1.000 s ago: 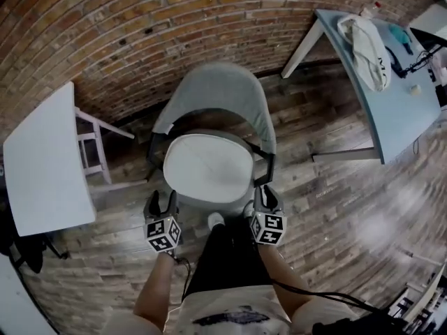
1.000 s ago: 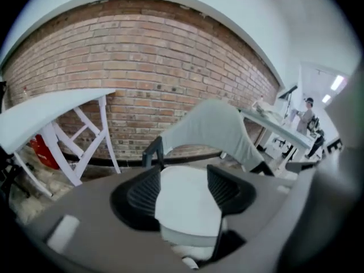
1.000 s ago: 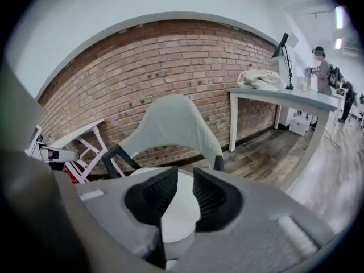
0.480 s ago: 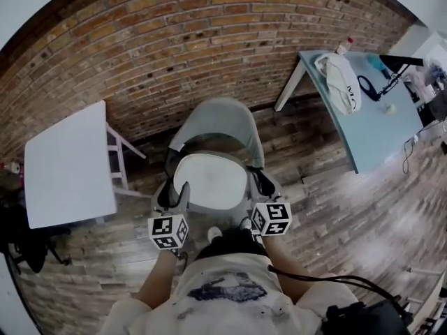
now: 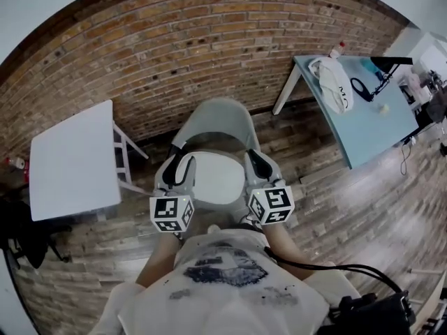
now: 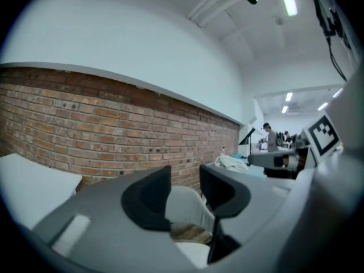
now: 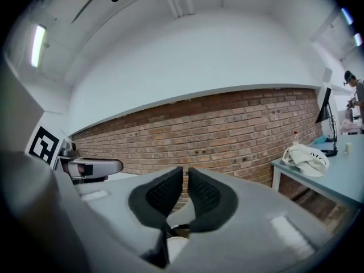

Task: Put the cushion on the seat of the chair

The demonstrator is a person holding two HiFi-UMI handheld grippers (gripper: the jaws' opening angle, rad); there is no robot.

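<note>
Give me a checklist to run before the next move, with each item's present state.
1. White round cushion lies on the seat of the grey armchair: ok.
2. Cushion sits centred between the armrests: ok.
3. Left gripper jaws apart, nothing between them: ok.
4. Right gripper jaws together, nothing between them: ok.
5. Cushion lies fully flat on the seat: cannot tell from above.

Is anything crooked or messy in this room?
Nothing really stands out. The white cushion lies flat in the middle of the chair seat. The only untidy bit is a crumpled white cloth bag lying on the blue table near the brick wall.
</note>
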